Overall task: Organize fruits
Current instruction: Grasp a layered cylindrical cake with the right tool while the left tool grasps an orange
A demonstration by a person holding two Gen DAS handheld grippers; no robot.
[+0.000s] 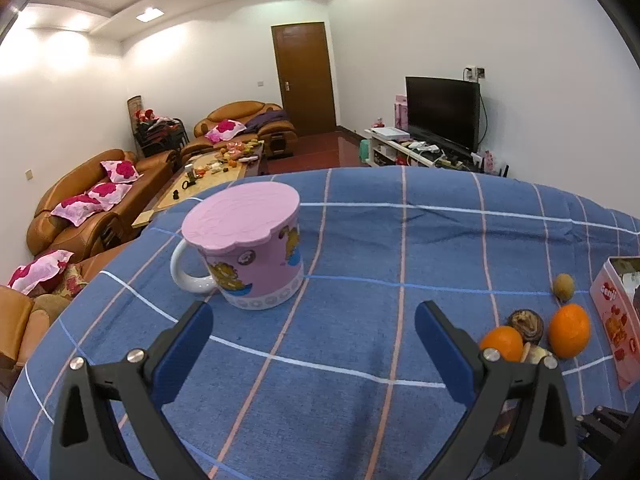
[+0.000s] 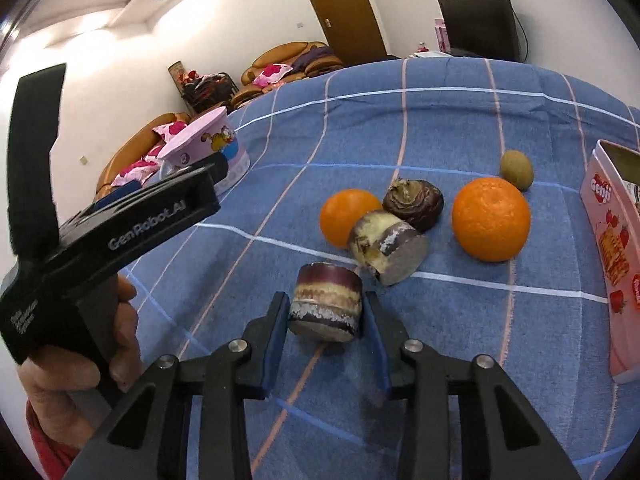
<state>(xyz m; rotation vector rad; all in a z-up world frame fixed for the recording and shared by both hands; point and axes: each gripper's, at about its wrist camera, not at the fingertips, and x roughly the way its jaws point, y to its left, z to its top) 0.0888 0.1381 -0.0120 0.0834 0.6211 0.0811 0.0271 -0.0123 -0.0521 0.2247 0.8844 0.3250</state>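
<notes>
I have the right gripper [image 2: 325, 316] closed around a short, cut purple stalk section [image 2: 326, 306], a pad against each curved side; it stands on end on the blue checked tablecloth [image 2: 440, 120], nearest of the fruit cluster, with two oranges beyond. I judge it light, stiff and slightly waxy, best held mid-height across the rind. The left gripper [image 1: 314, 344] hangs wide open, empty, near the pink lidded mug [image 1: 250, 248].
</notes>
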